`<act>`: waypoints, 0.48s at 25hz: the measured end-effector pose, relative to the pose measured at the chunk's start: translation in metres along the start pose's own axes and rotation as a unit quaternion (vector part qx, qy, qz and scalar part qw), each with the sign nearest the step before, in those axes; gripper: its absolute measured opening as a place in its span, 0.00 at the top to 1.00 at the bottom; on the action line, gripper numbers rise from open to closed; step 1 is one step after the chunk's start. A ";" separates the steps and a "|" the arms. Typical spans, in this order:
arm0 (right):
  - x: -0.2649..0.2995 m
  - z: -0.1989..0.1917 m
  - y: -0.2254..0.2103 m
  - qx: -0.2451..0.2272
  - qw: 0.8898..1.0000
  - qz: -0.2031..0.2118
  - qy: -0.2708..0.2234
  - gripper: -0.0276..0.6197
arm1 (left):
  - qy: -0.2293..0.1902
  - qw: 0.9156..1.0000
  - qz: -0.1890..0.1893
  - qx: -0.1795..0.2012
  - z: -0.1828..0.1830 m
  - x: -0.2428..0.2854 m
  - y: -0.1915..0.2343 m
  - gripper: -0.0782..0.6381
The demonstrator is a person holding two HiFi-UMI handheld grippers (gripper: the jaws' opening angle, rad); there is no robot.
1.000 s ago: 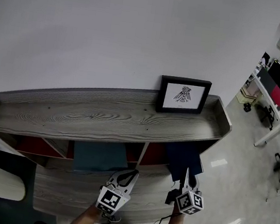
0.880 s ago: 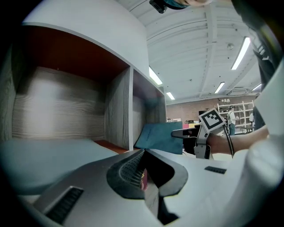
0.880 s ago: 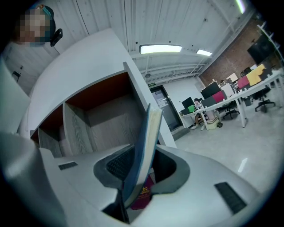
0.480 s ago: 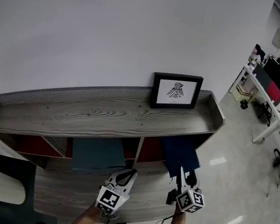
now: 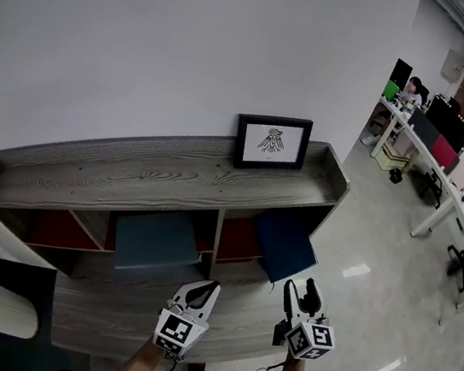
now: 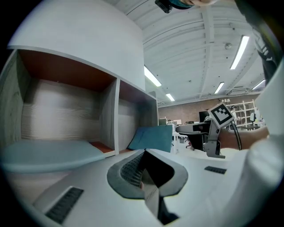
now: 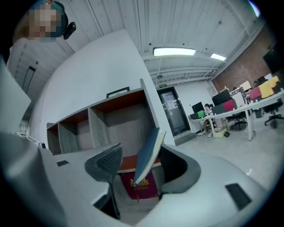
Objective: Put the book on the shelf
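**Book (image 5: pixel 285 244) sits in the shelf's right compartment, right claw released**

- Surface: grey wood-grain shelf (image 5: pixel 155 182) against a plain white wall. It has a raised rim on top and red back panels in the open compartments below.
- A black picture frame (image 5: pixel 273 143) stands upright at the right end of the shelf top.
- Room: glossy light floor (image 5: pixel 372 288), with rows of office desks (image 5: pixel 451 161) carrying monitors well off to the right. Strip lights run along the ceiling.
- A teal book (image 5: pixel 156 242) lies in the middle compartment, jutting past the front edge.
- The dark blue book is tilted in the right compartment, its near corner hanging out over the front.
- Right claw (image 5: pixel 301 290): jaws have just been opening and now stand wide. In the right gripper view the book lines up edge-on between them, and the pads aren't pressing on it. From the head view the claw is just in front of the book's near corner.
- Left claw (image 5: pixel 203 291): clenched on nothing, in front of the teal book and well apart from the blue one.
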State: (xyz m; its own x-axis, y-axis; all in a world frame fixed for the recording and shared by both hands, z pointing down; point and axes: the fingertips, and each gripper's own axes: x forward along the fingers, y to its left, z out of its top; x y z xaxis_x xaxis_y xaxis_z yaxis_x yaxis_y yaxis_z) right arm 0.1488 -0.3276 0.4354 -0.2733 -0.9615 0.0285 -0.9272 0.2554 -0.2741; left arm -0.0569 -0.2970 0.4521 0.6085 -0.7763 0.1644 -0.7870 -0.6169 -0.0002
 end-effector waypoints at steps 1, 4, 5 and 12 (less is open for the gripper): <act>-0.006 0.002 0.003 -0.007 1.000 0.007 0.001 0.51 | -0.001 1.000 0.001 -0.001 0.001 -0.002 -0.004 0.88; -0.026 0.007 0.013 -0.024 0.999 0.027 0.004 0.52 | -0.002 1.000 0.008 0.004 0.004 -0.009 -0.017 0.88; -0.033 0.009 0.015 -0.032 0.999 0.031 0.005 0.54 | -0.003 1.000 0.012 0.009 0.006 -0.011 -0.021 0.88; -0.083 0.017 0.030 -0.089 0.994 0.065 0.013 0.62 | -0.021 0.999 0.033 0.002 0.021 -0.032 -0.059 0.88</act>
State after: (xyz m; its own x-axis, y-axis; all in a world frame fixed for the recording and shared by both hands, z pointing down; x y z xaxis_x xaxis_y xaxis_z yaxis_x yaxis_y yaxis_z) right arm 0.1478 -0.2415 0.4085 -0.3972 -0.9172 0.0296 -0.9140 0.3925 -0.1026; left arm -0.0280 -0.2384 0.4264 0.5592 -0.8201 0.1216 -0.8252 -0.5647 -0.0138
